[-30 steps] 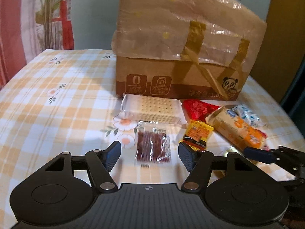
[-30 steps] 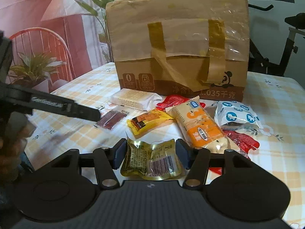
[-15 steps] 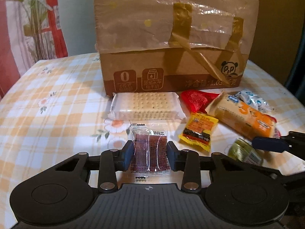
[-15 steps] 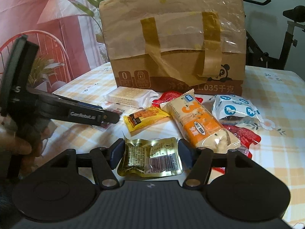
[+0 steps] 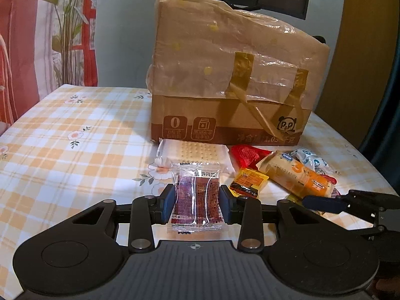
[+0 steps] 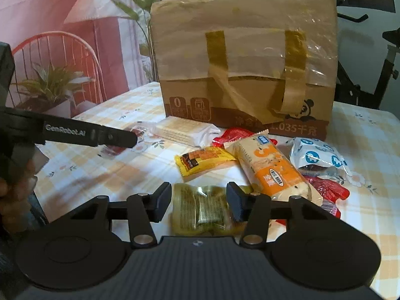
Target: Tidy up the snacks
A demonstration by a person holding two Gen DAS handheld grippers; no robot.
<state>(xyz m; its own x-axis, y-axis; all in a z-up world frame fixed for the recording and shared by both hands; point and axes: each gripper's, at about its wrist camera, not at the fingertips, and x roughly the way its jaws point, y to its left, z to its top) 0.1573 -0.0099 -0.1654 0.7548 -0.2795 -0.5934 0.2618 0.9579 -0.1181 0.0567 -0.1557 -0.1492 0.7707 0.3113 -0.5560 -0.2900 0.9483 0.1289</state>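
In the left wrist view, the left hand-held gripper (image 5: 196, 206), whose jaws stood wide apart a second ago, is now clamped on the clear sachet of dark red snack (image 5: 196, 201) and has raised it off the desk (image 5: 75, 135), so this item appears ready for transfer toward the cardboard box (image 5: 232, 85) ahead. In the right wrist view, the right hand-held gripper (image 6: 198, 203) has its jaws closing around the green-gold packet (image 6: 200, 212) lying between them; the right pad presses its edge, the left stands just clear, so that grasp is not yet secure.
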